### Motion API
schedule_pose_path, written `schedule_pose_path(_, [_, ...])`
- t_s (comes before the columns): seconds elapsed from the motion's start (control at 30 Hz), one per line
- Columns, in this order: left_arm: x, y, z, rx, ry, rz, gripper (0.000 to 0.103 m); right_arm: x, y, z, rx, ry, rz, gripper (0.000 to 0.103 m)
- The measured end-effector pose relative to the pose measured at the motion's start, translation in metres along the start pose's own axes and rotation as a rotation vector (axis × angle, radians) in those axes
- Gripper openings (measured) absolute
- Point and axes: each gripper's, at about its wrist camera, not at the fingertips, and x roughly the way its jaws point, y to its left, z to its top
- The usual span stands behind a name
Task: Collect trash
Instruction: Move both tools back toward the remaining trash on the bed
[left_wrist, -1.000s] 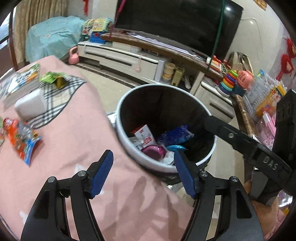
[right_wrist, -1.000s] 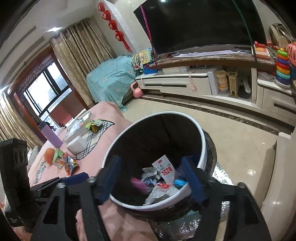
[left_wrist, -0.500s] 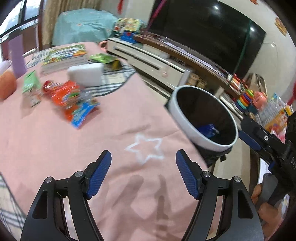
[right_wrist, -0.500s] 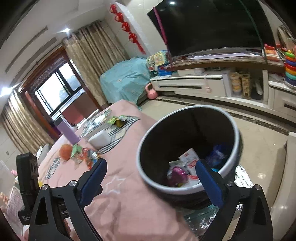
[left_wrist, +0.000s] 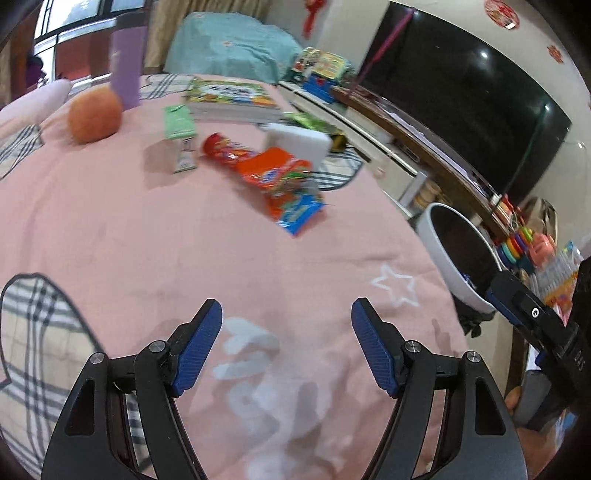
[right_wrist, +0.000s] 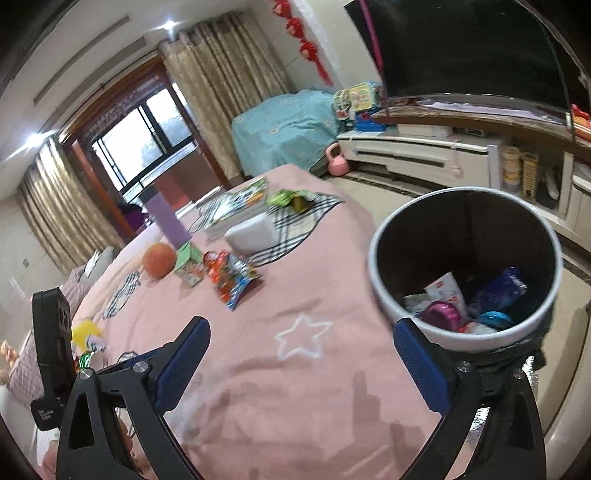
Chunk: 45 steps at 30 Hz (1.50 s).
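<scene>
Left wrist view: my left gripper (left_wrist: 286, 345) hangs with jaws apart and empty over the pink tablecloth (left_wrist: 147, 236). The orange snack wrapper (left_wrist: 284, 184) lies farther off. The trash bin (left_wrist: 448, 258) stands at the right edge.

Right wrist view: my right gripper (right_wrist: 301, 365) has just been opening, nothing between its jaws. The bin (right_wrist: 384, 295) sits right, wrapper (right_wrist: 232, 277) far left.
</scene>
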Motion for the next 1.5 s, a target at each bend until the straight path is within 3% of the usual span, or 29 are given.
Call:
schedule_pose_path(0.33, [0.0,0.037,-0.002,-0.059,0.008,0.038,0.074,0.026,0.034,-0.011,-0.109,0.03,0.029,0.101])
schedule_pose_path(0.87, [0.011,0.069,0.014,-0.1,0.016,0.09,0.074,0.066,0.051,-0.006,-0.14,0.131,0.101,0.101])
schedule_pose_path(1.13, [0.027,0.076,0.045,-0.072,0.016,0.131,0.074,0.091,0.059,0.008,-0.196,0.158,0.139,0.101])
schedule_pose_path(1.5, [0.068,0.085,0.112,-0.069,-0.007,0.179,0.076,0.143,0.075,0.031,-0.281,0.229,0.169,0.101])
